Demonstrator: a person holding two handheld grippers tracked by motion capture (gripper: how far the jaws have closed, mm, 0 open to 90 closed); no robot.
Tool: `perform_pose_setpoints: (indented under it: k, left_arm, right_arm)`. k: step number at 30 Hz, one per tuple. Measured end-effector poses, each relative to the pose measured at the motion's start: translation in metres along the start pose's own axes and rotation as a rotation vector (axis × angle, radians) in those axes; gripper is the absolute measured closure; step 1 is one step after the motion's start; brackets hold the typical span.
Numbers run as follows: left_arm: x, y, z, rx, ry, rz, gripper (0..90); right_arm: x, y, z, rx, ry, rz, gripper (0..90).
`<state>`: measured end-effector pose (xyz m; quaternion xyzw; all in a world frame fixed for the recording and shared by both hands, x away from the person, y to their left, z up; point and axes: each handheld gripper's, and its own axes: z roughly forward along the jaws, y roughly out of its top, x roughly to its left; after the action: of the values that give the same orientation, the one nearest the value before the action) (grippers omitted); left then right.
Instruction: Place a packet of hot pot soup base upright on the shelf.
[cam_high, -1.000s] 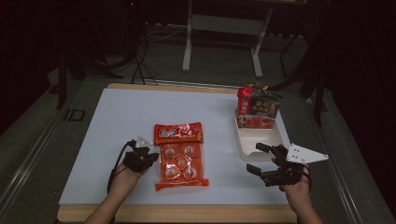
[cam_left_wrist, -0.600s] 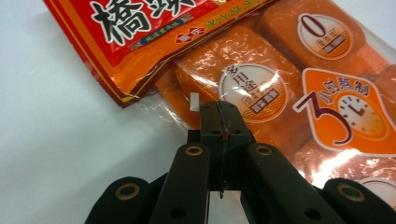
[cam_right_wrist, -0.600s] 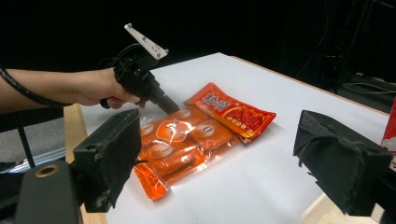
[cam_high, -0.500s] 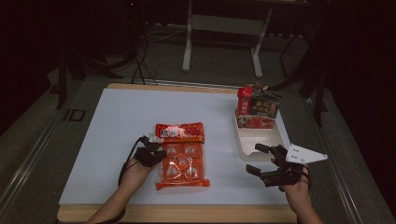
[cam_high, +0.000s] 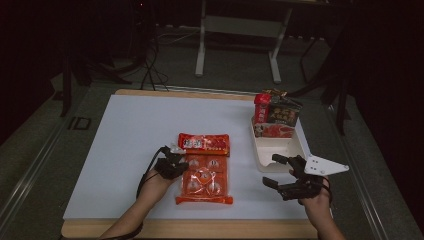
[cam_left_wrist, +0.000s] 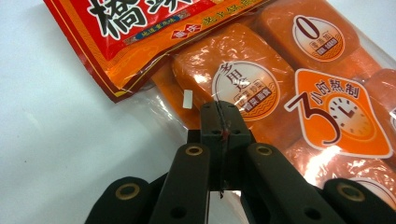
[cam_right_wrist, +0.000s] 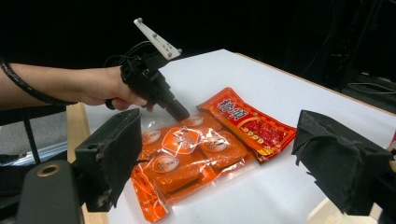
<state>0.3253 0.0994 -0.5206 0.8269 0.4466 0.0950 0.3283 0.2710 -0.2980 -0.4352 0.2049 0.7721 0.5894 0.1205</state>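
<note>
A clear bag of orange blocks (cam_high: 205, 179) lies flat on the white table near its front. A red packet (cam_high: 204, 143) lies across the bag's far end. My left gripper (cam_high: 176, 161) is at the bag's left edge. In the left gripper view its jaws are pressed together on the bag's clear plastic border (cam_left_wrist: 194, 123), beside an orange block (cam_left_wrist: 243, 84). My right gripper (cam_high: 270, 170) hovers open to the right of the bag, with nothing between its wide-apart jaws. Seen from the right gripper view, the left gripper (cam_right_wrist: 180, 112) tilts down onto the bag (cam_right_wrist: 187, 154).
A white tray (cam_high: 287, 147) stands at the right, just beyond my right gripper, with several upright red and dark packages (cam_high: 276, 114) at its far end. The wooden table edge (cam_high: 200, 229) runs along the front. Dark floor and a metal stand lie beyond the table.
My left gripper has moved right from beside the bag onto its left edge and closed there. The right gripper has stayed in place, open.
</note>
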Motion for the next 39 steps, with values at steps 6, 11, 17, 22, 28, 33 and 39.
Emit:
perform_pose_setpoints:
  k: [6,11,17,22,28,33,39]
  left_arm:
    - [0.012,0.005,-0.010,-0.078,0.014,-0.037,83.7]
    - [0.020,0.010,-0.013,-0.109,0.017,-0.045,68.2]
    - [0.029,0.017,-0.013,-0.166,0.046,-0.066,42.5]
    - [0.037,0.025,-0.012,-0.194,0.053,-0.064,33.2]
    - [0.052,0.032,-0.006,-0.201,0.049,-0.041,32.6]
    - [0.065,0.033,0.002,-0.181,0.055,-0.048,34.2]
    - [0.079,0.033,0.016,-0.164,0.039,-0.074,35.4]
  right_arm:
    - [-0.004,0.000,-0.006,-0.039,-0.044,0.041,13.6]
    - [-0.004,0.001,-0.008,-0.024,-0.053,0.060,13.4]
    - [0.001,0.002,-0.006,0.004,-0.041,0.035,12.5]
    - [0.005,0.002,-0.002,0.008,-0.032,0.013,10.5]
    - [0.009,0.002,0.002,0.026,-0.026,-0.003,10.5]
    - [0.010,0.001,0.004,0.038,-0.014,0.000,10.9]
    - [0.010,0.000,0.005,0.046,-0.009,0.002,11.0]
